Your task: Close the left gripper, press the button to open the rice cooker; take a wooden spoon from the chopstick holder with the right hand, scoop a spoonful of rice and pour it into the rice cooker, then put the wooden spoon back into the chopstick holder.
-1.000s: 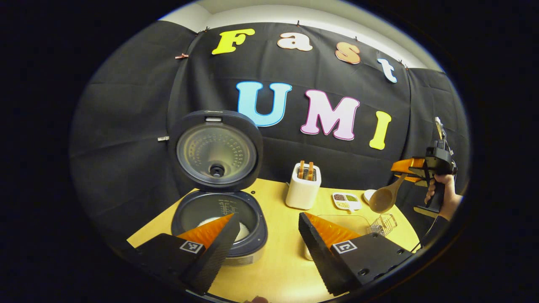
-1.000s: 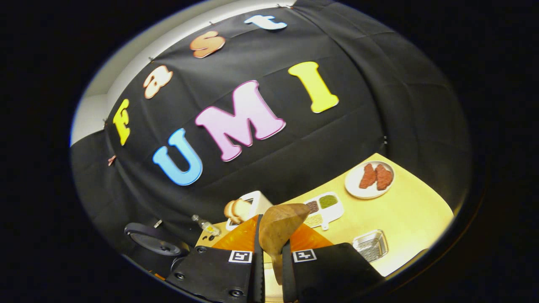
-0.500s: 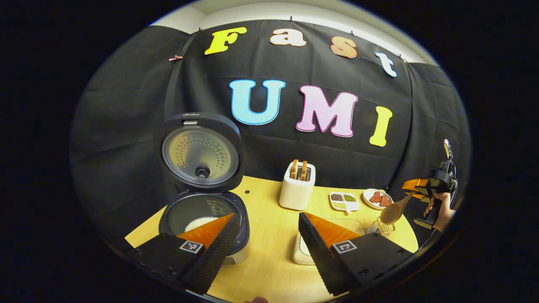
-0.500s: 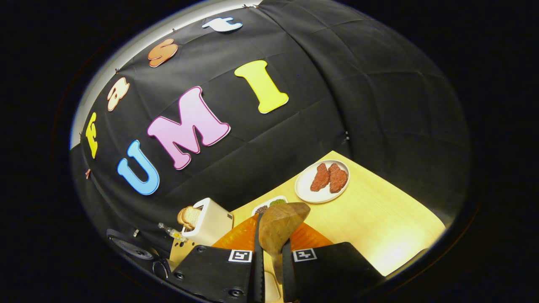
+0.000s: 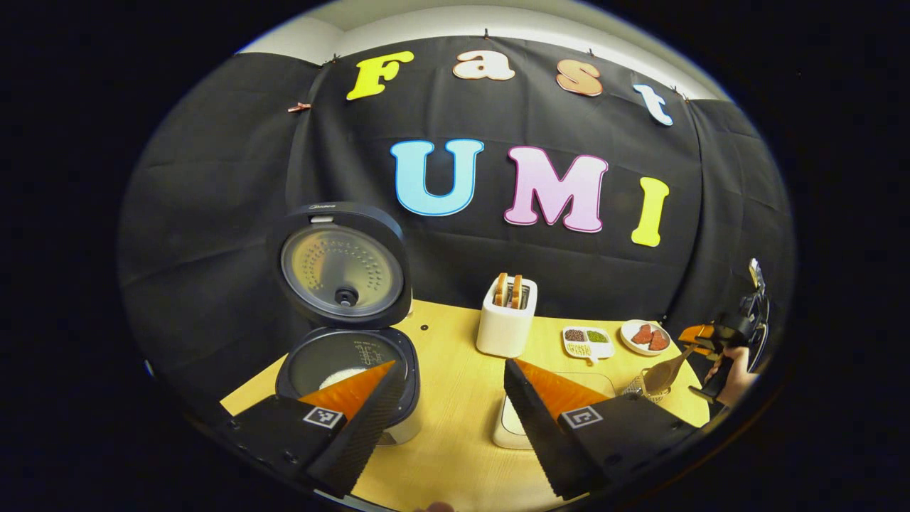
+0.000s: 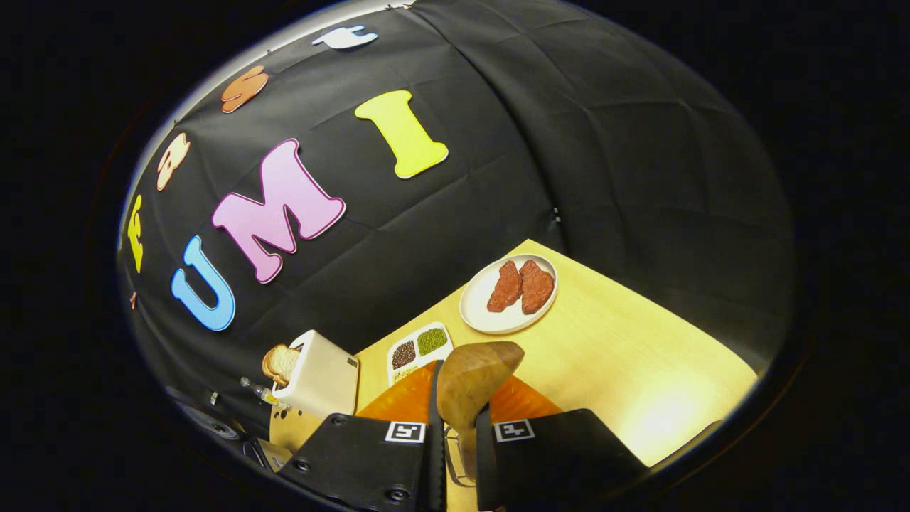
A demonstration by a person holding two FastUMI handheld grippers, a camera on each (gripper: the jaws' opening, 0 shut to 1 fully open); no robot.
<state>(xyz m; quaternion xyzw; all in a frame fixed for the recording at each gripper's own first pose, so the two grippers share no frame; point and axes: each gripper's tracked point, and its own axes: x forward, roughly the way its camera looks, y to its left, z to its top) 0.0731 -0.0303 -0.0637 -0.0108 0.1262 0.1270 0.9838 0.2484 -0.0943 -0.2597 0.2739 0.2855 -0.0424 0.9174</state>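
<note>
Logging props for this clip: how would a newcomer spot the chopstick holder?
Start at the white toaster mid-table and look right, to the near right edge. The chopstick holder is a small wire-mesh basket under the wooden spoon, unlike the solid plates behind it.

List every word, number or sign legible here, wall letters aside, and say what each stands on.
No text can be quoted as it reads.
Rice cooker lid, top edge: small brand mark, too blurred to read.
Inner pot, wall: printed level marks, too small to read.
Left hand-held gripper: square tags, coded patterns, no words.
</note>
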